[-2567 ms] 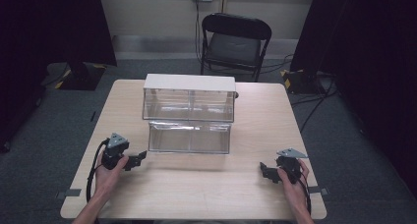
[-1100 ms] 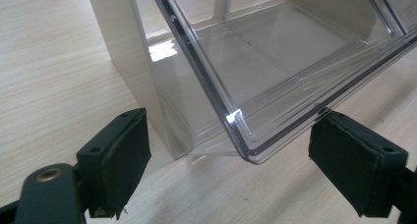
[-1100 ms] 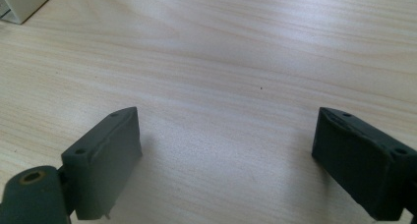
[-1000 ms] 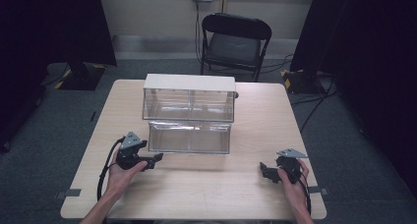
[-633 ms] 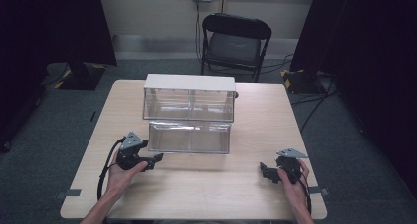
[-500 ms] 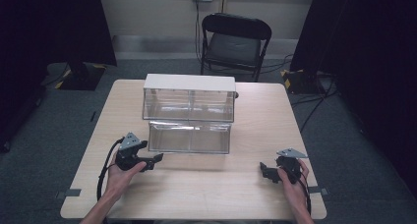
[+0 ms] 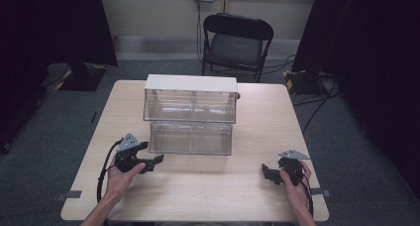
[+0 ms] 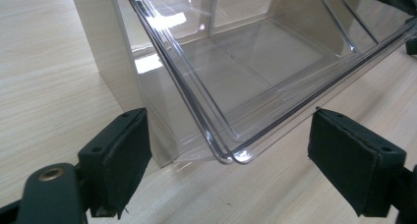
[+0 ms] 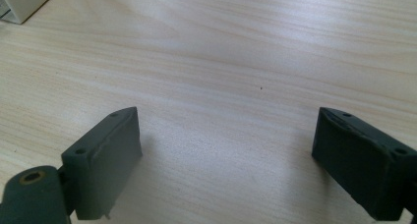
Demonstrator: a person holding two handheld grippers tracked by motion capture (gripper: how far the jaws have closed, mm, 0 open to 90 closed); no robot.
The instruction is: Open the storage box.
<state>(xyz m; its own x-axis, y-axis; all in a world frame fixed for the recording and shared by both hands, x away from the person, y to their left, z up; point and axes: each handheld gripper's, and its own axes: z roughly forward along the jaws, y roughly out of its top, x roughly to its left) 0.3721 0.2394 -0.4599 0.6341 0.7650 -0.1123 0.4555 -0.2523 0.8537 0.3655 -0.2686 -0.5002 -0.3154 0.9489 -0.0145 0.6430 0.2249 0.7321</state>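
Left gripper view: left gripper [image 8: 228, 170] spread wide at clear drawer [image 8: 255, 81] corner — right gripper [image 9: 226, 165] wide, holding nothing.

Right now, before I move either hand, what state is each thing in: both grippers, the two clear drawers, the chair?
left gripper: open, jaws either side of the lower drawer's near corner, not touching it.
right gripper: open, empty, over bare table.
lower drawer: pulled out toward the person, empty.
upper drawer: pushed in, looks empty.
cabinet top: white, nothing on it.
chair: unfolded, unoccupied, behind the table.
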